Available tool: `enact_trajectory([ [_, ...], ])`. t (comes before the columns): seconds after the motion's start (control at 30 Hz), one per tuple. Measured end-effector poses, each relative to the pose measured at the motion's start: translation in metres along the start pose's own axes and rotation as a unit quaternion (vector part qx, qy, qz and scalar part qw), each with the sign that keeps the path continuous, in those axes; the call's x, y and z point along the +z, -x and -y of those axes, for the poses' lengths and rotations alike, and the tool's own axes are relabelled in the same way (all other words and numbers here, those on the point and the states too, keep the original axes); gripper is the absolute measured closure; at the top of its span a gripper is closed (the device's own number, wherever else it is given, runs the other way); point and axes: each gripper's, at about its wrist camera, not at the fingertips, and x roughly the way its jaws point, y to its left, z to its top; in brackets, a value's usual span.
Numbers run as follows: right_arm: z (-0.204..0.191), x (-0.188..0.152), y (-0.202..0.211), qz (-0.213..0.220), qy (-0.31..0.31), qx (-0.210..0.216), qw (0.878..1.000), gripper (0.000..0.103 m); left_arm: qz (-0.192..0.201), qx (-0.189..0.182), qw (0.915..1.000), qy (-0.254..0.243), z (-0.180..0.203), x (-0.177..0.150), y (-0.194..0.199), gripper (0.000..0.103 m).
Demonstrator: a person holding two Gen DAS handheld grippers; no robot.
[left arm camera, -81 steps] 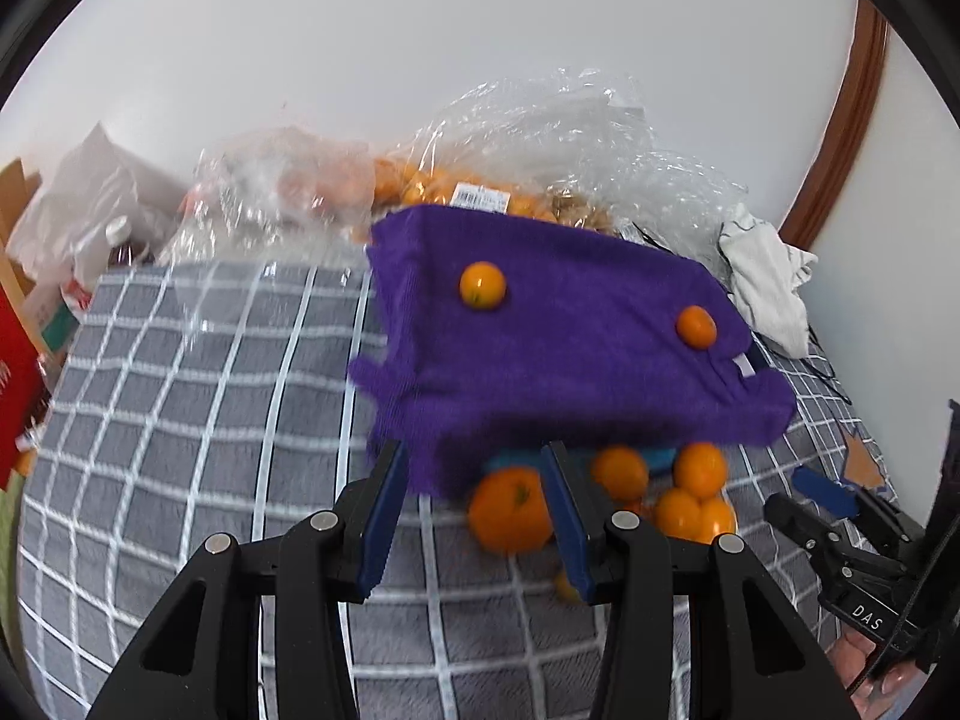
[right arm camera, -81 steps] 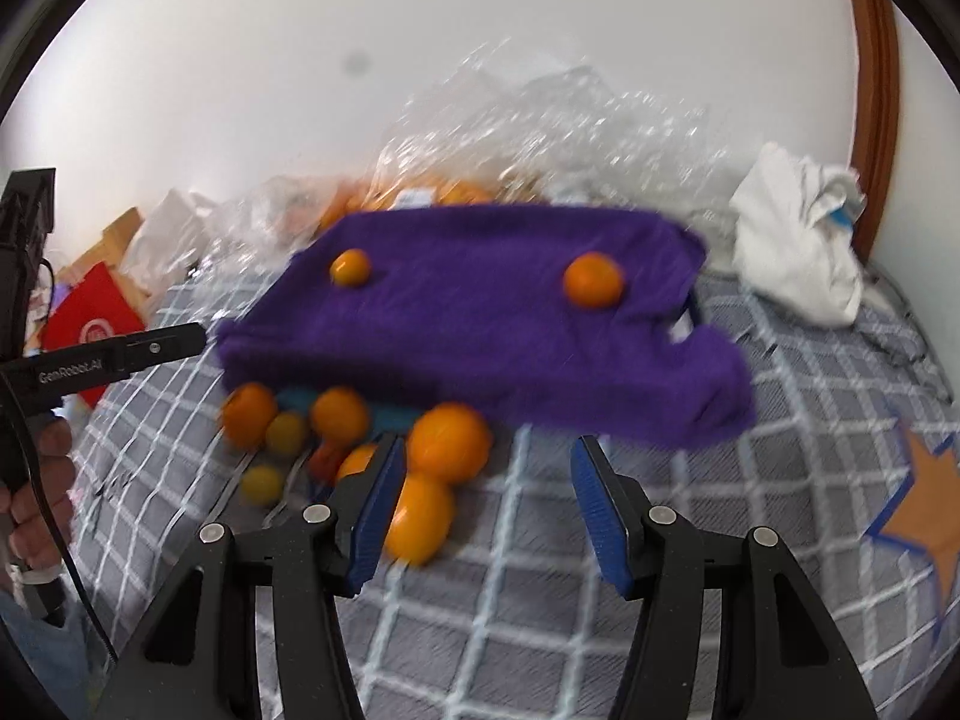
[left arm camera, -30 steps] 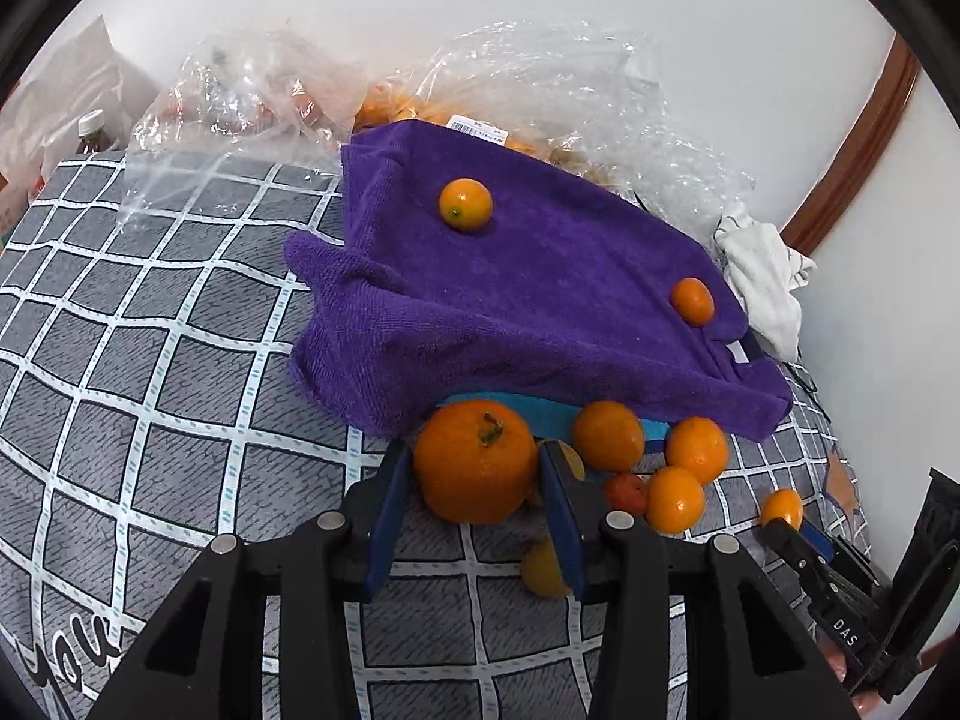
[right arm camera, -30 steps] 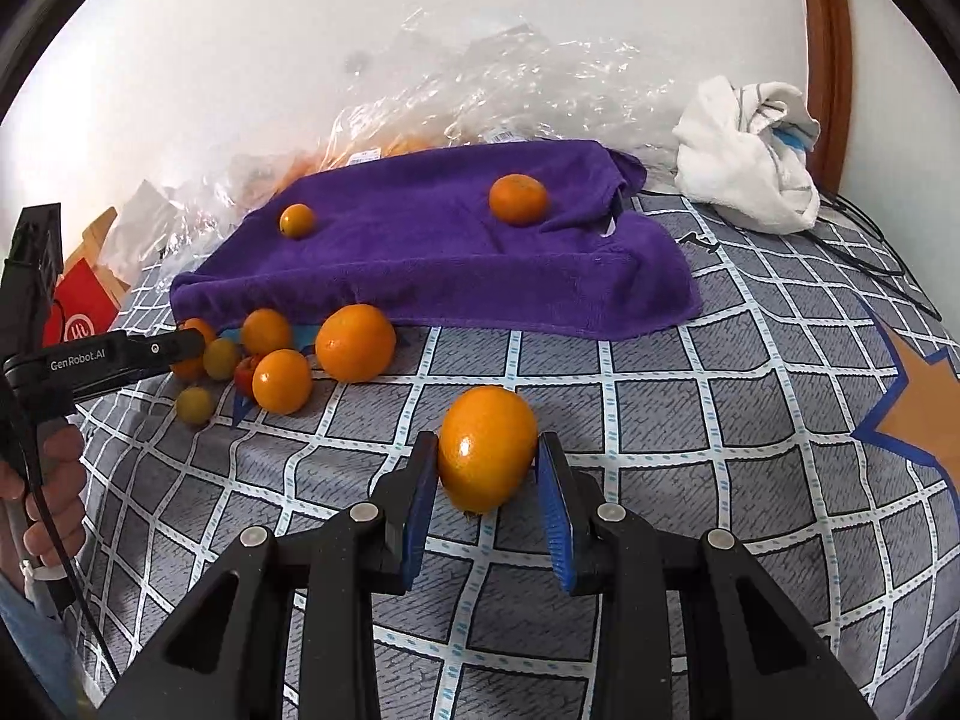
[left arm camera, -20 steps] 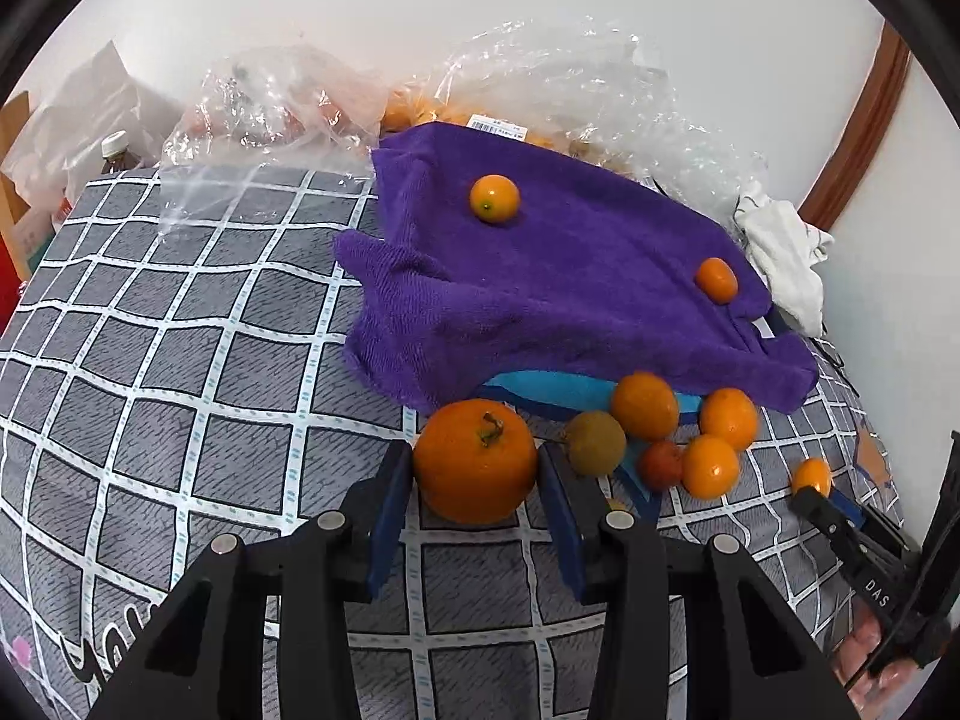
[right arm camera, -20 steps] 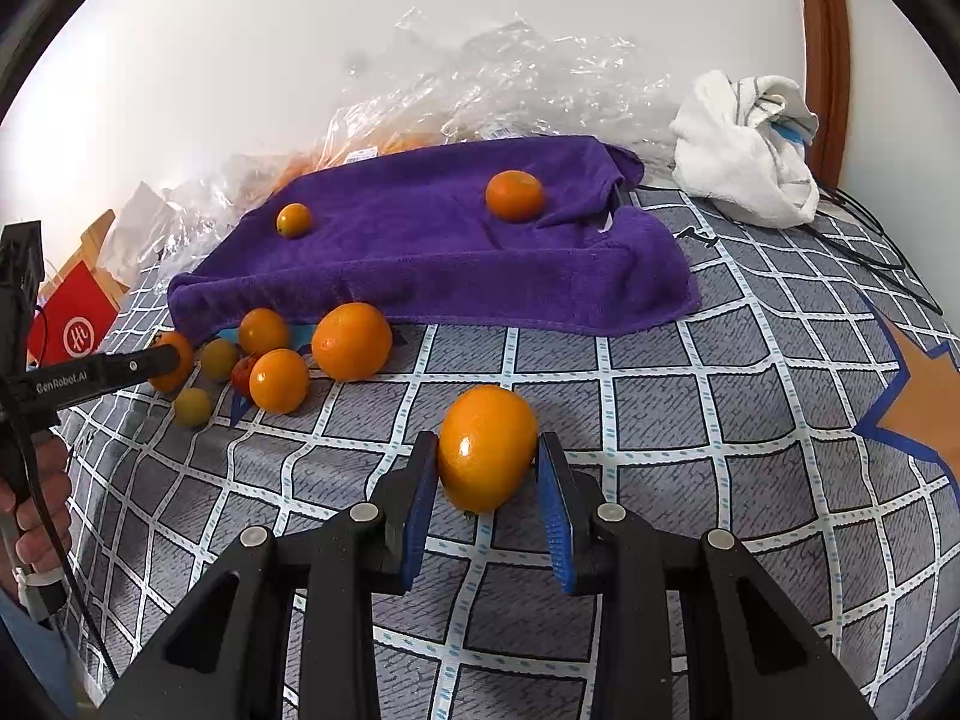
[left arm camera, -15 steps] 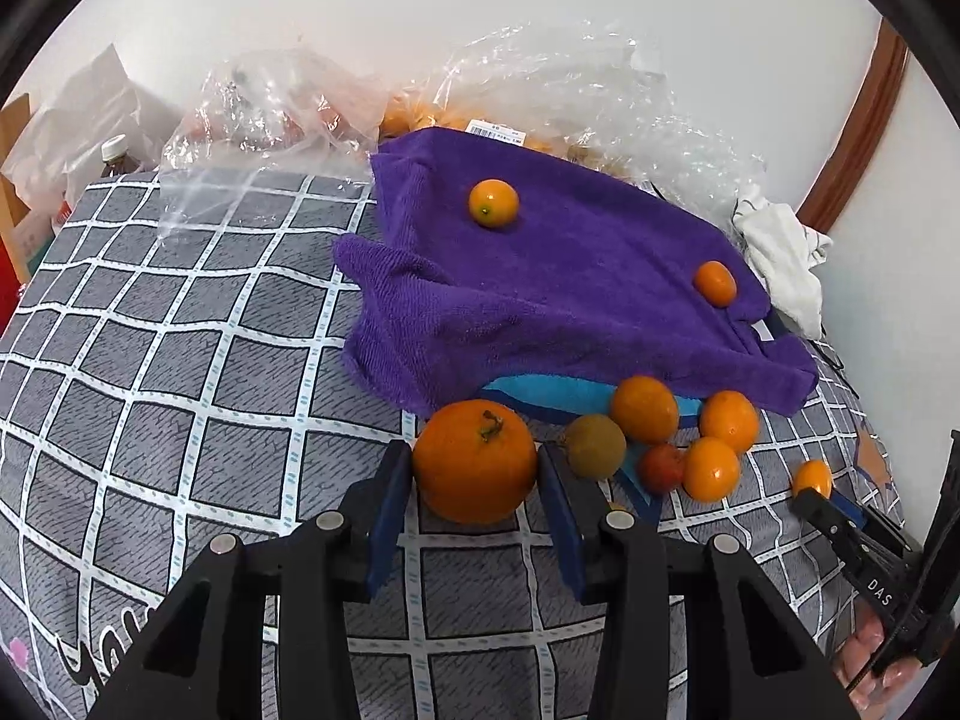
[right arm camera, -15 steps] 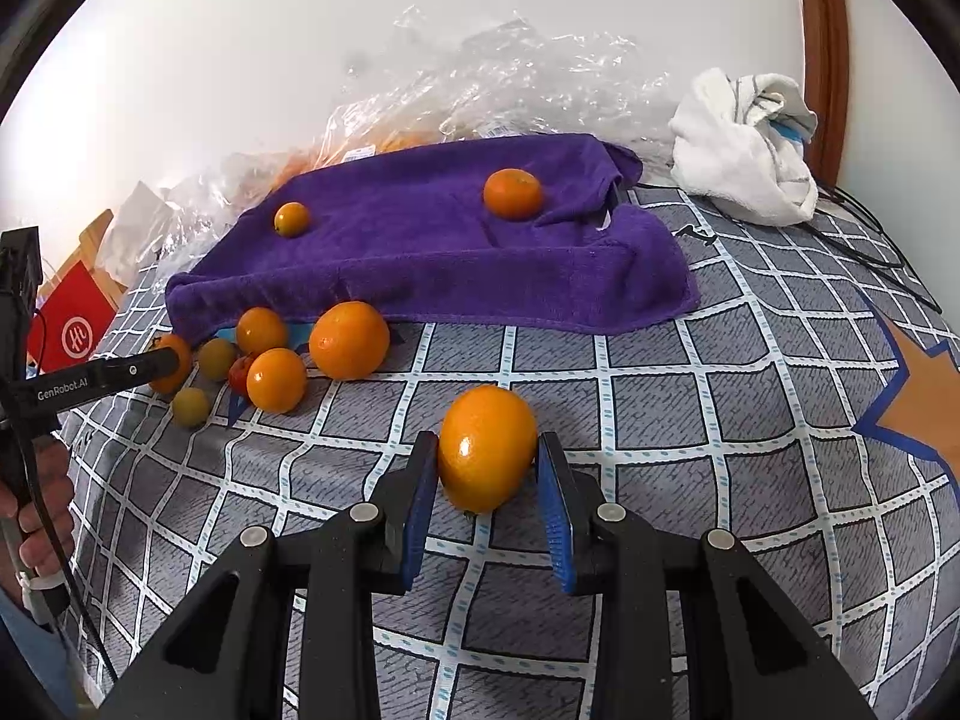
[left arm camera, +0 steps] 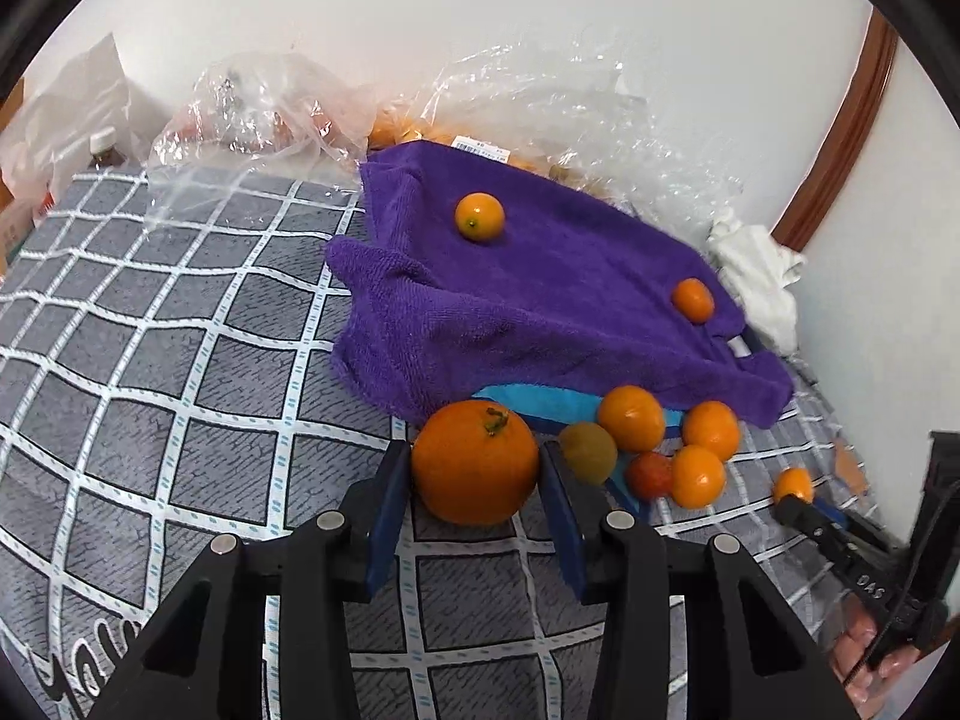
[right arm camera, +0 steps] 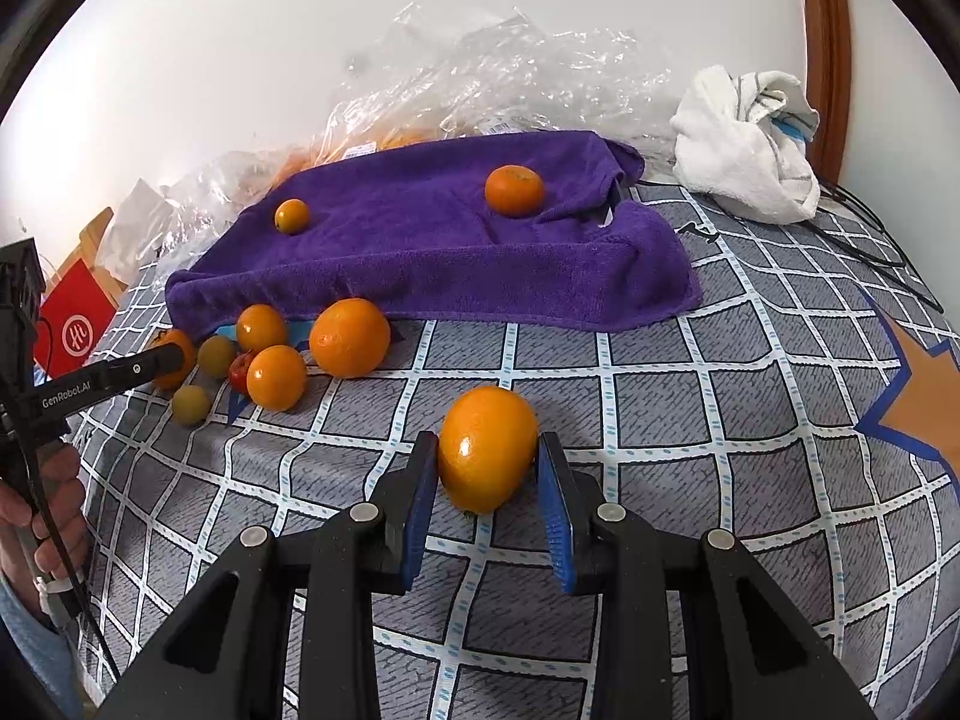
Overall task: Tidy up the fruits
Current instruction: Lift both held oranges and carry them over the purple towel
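My left gripper [left arm camera: 477,483] is shut on a large orange [left arm camera: 474,462] with a green stem, just in front of the purple towel [left arm camera: 540,294]. My right gripper [right arm camera: 487,474] is shut on another large orange [right arm camera: 487,447] above the checked grey cover. Two small oranges [left arm camera: 479,216] [left arm camera: 693,299] lie on top of the towel. A cluster of small oranges [right arm camera: 276,375], a greenish fruit [left arm camera: 588,453] and a red one [left arm camera: 649,474] lies at the towel's front edge, with a bigger orange [right arm camera: 349,336] beside it.
Crumpled clear plastic bags [left arm camera: 540,96] holding more oranges lie behind the towel against the white wall. A white cloth [right arm camera: 747,147] sits at the back right by a wooden frame. A red bag [right arm camera: 75,324] stands at the left. The checked cover [right arm camera: 690,408] spreads in front.
Both grippers closed on large oranges that lay by the towel's edge and drew back with them. In the last half second almost nothing has moved.
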Motion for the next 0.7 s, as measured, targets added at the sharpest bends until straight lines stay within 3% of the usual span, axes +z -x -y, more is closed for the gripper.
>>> enact_trajectory([
  [0.2, 0.007, 0.0, 0.008, 0.02, -0.017, 0.016, 1.0, 0.07, 0.026, -0.017, 0.9994, 0.015, -0.007, 0.003, 0.011, 0.063],
  [0.4, 0.01, 0.01, 0.014, 0.014, -0.033, 0.024, 0.999, 0.07, 0.033, 0.02, 0.9992, -0.007, -0.003, 0.012, 0.026, 0.063],
  [0.5, 0.002, 0.027, 0.029, 0.033, -0.012, 0.008, 0.999, 0.07, 0.043, 0.035, 0.9981, -0.027, 0.002, 0.023, 0.041, 0.063],
  [0.7, -0.011, 0.073, 0.046, 0.075, 0.028, -0.004, 0.997, 0.07, 0.065, 0.02, 0.9971, -0.035, 0.014, 0.056, 0.064, 0.063],
])
